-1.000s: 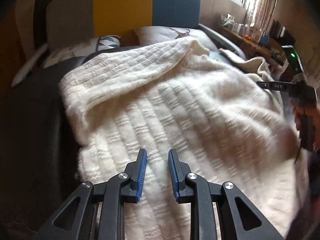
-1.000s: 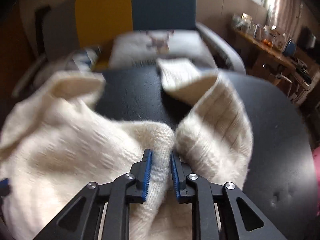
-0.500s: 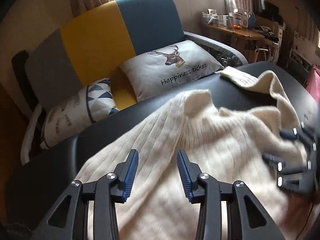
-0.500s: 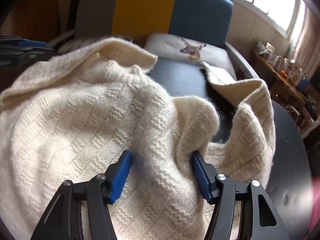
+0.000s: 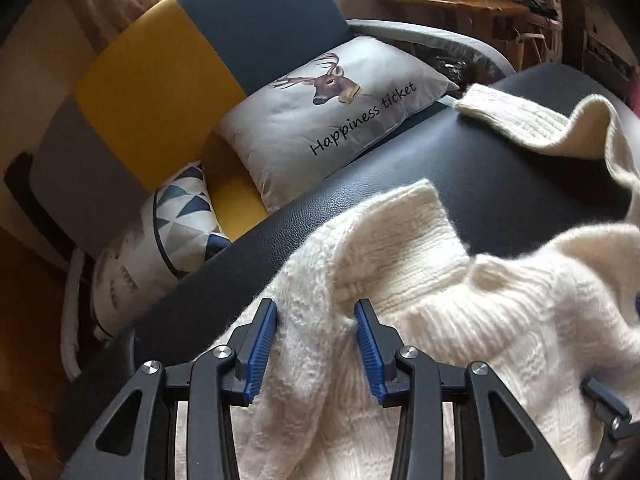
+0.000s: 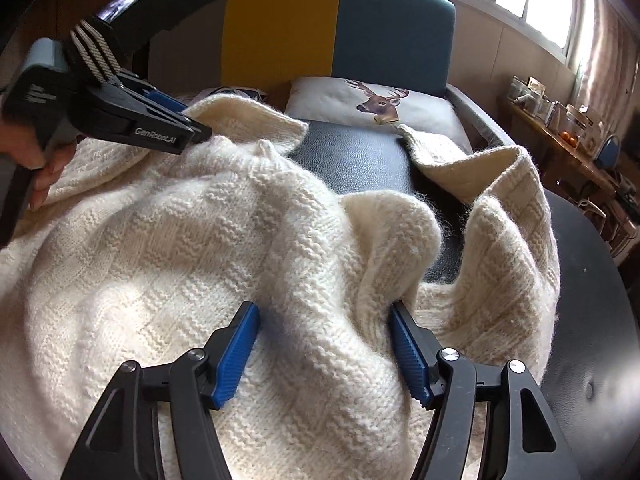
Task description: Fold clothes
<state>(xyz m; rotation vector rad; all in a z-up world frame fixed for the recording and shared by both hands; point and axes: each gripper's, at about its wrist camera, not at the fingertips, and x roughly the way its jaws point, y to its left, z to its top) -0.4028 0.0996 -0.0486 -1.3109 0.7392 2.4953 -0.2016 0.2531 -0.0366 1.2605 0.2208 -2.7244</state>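
Observation:
A cream knitted sweater point(image 6: 168, 264) lies rumpled on a black padded surface point(image 5: 500, 184). One sleeve trails toward the far right, with its cuff point(image 5: 496, 112) flat on the surface. My left gripper point(image 5: 316, 312) is open at the sweater's far left edge, beside the ribbed collar point(image 5: 420, 248), and loose fabric sits between its blue pads. In the right wrist view the left gripper point(image 6: 196, 134) touches that same edge, held by a hand point(image 6: 48, 172). My right gripper point(image 6: 323, 308) is wide open, straddling a raised fold point(image 6: 360, 248) of the sweater body without pinching it.
Behind the surface stands a sofa point(image 5: 168, 80) with a grey, yellow and blue back. A deer-print pillow point(image 5: 332, 116) and a triangle-pattern pillow point(image 5: 184, 216) lie on it. At the far right is a cluttered wooden shelf point(image 6: 572, 144). Bare black surface point(image 6: 592, 320) shows right of the sweater.
The right gripper was shut on a sweater fold a second ago; it let go and now stands wide open. The left gripper opened wider and moved up to the collar edge.

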